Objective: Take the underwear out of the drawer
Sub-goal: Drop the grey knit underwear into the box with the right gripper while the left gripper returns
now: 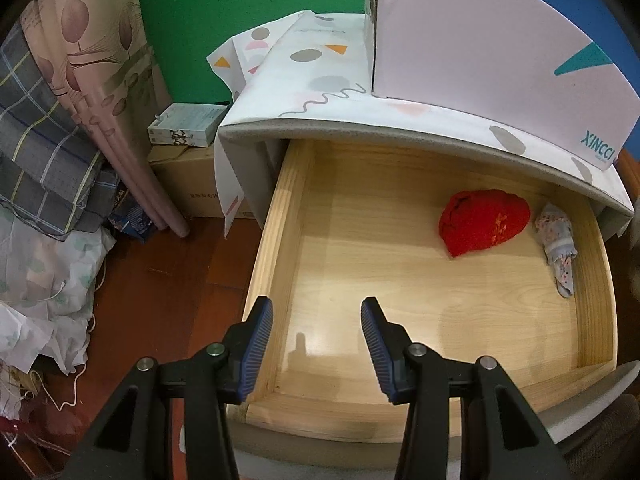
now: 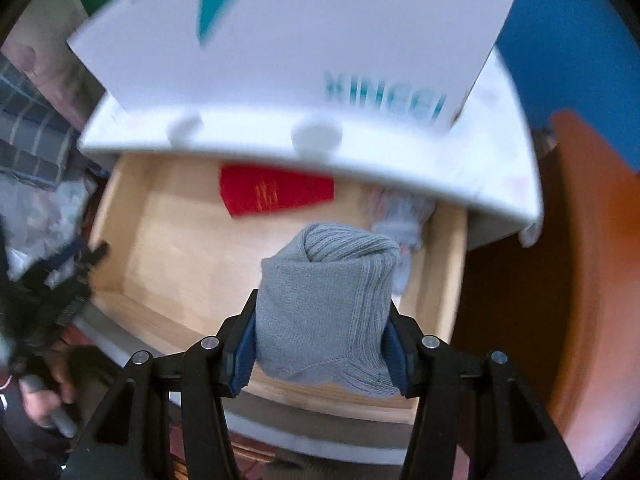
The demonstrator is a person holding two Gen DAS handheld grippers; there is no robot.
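Left wrist view gives us the open wooden drawer [image 1: 400, 280] pulled out from under a white cabinet top [image 1: 320, 92] printed with coloured shapes. Our left hand-held gripper [image 1: 317, 320] hangs over the drawer's near left corner with its blue-padded fingers spread apart and nothing between them. Toward the back right of the drawer we see a folded red garment [image 1: 484, 222], and just beside it, against the right wall, a small pale patterned bundle [image 1: 558, 248]. A white box [image 1: 480, 40] with teal lettering stands on the cabinet top. On the floor to the left sit a cardboard box [image 1: 192, 184], rolled pink curtain fabric [image 1: 96, 80] and plaid bedding [image 1: 40, 152].

From the right wrist view, which is blurred, we see our right hand-held gripper [image 2: 322, 320] pinching a folded grey knitted piece of underwear [image 2: 324, 312] between its pads, held above the drawer's [image 2: 180, 248] front right part. The red garment [image 2: 276, 194] lies behind it, partly under the cabinet edge, and the pale bundle [image 2: 400, 216] shows to the right. At the left edge we make out the other gripper only as a dark blur.
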